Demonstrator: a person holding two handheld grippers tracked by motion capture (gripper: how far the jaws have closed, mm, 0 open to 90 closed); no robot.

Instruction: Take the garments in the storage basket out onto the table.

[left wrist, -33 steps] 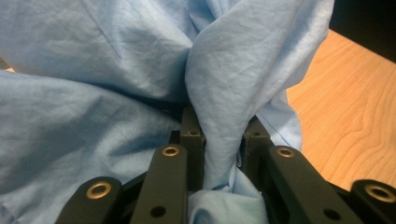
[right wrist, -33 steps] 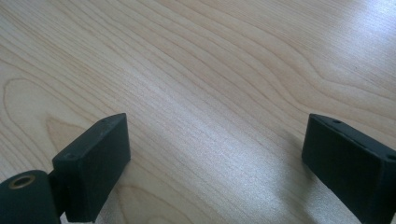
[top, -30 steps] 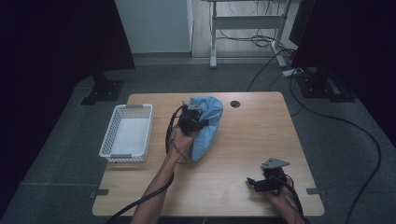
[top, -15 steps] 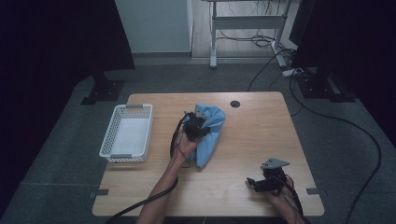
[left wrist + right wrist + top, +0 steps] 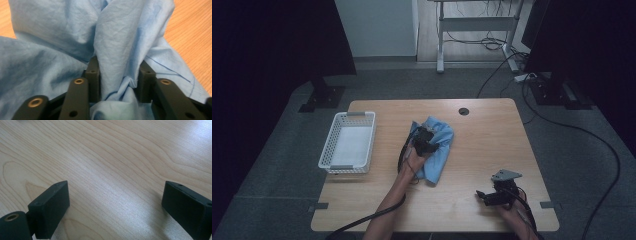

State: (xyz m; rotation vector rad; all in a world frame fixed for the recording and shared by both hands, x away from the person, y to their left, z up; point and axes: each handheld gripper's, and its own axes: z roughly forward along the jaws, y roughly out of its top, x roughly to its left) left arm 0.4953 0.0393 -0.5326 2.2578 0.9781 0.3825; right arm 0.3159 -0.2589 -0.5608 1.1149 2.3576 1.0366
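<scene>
A crumpled light blue cloth (image 5: 441, 152) lies on the wooden table (image 5: 492, 145) near its middle. My left gripper (image 5: 424, 141) is down on the cloth's upper part. In the left gripper view a twisted fold of the cloth (image 5: 120, 37) stands between the jaws of the left gripper (image 5: 118, 72). The jaws have just been opening and stand apart, with the fold loose in the gap. My right gripper (image 5: 482, 195) rests near the table's front right, open. In the right gripper view the right gripper (image 5: 115, 197) has bare wood between its jaws.
A white slatted basket (image 5: 328, 150) stands at the table's left side. A round cable hole (image 5: 463, 111) sits near the far edge. Cables trail from both grippers, and more run across the floor behind the table.
My left hand has sunk toward the table and come slightly nearer with the cloth, which now lies lower and flatter. The right gripper has stayed put.
</scene>
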